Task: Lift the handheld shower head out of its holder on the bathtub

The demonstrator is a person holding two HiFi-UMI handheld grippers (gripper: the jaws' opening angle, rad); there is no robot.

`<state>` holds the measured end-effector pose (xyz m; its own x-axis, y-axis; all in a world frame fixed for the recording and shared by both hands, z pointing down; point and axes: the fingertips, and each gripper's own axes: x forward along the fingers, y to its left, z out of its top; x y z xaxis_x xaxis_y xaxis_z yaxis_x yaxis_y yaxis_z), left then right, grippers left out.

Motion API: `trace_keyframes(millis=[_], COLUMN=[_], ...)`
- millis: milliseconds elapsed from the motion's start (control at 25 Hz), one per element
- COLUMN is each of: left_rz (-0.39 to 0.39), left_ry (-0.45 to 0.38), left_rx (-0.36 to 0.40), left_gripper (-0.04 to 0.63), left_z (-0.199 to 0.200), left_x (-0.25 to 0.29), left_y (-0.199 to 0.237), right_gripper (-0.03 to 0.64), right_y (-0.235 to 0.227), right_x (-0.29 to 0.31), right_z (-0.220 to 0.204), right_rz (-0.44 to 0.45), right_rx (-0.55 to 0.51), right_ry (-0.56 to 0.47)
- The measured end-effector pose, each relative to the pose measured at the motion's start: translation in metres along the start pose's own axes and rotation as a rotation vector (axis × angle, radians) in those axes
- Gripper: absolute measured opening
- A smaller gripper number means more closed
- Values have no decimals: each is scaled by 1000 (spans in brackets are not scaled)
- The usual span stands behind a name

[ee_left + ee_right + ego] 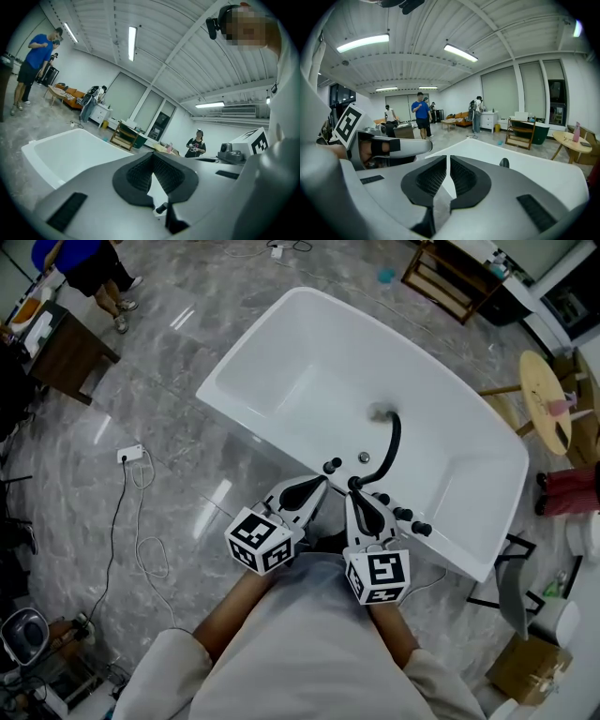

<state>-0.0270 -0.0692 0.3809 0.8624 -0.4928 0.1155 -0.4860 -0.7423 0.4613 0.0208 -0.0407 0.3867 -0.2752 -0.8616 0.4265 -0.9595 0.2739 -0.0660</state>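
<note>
Left gripper (322,485) and right gripper (354,493) are hovering at the white bathtub (281,343) rim
Both are holding their fingers pressed together, tips sitting just beside the black shower hose (394,442) curving into the tub.

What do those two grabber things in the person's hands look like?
Both the left gripper and right gripper are light grey, with two pointed jaws lined by black ribbed pads. Each carries a white cube printed with black square markers. The person wears pale long sleeves.
</note>
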Motion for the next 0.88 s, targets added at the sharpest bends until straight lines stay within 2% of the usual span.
trace_keyframes(millis=[200,520,720,800,880], left_rz=[52,118,130,134,145], left_ry=[24,23,37,39,65], left_rx=[79,122,135,112,96], left_gripper=[3,5,5,68,80], left_z=[-6,-38,-69,-81,-96], left_x=[8,26,45,51,59], left_y=[24,52,63,65,68], right_gripper=[20,20,20,20,20], right_y=[-3,-10,-14,-12,-14], right_x=[19,40,43,41,40], right_z=[2,-8,-22,-29,-36], right_rz=[-10,1,16,31,35], right_rx=[26,38,44,44,48], right_ry=[19,58,79,88,102])
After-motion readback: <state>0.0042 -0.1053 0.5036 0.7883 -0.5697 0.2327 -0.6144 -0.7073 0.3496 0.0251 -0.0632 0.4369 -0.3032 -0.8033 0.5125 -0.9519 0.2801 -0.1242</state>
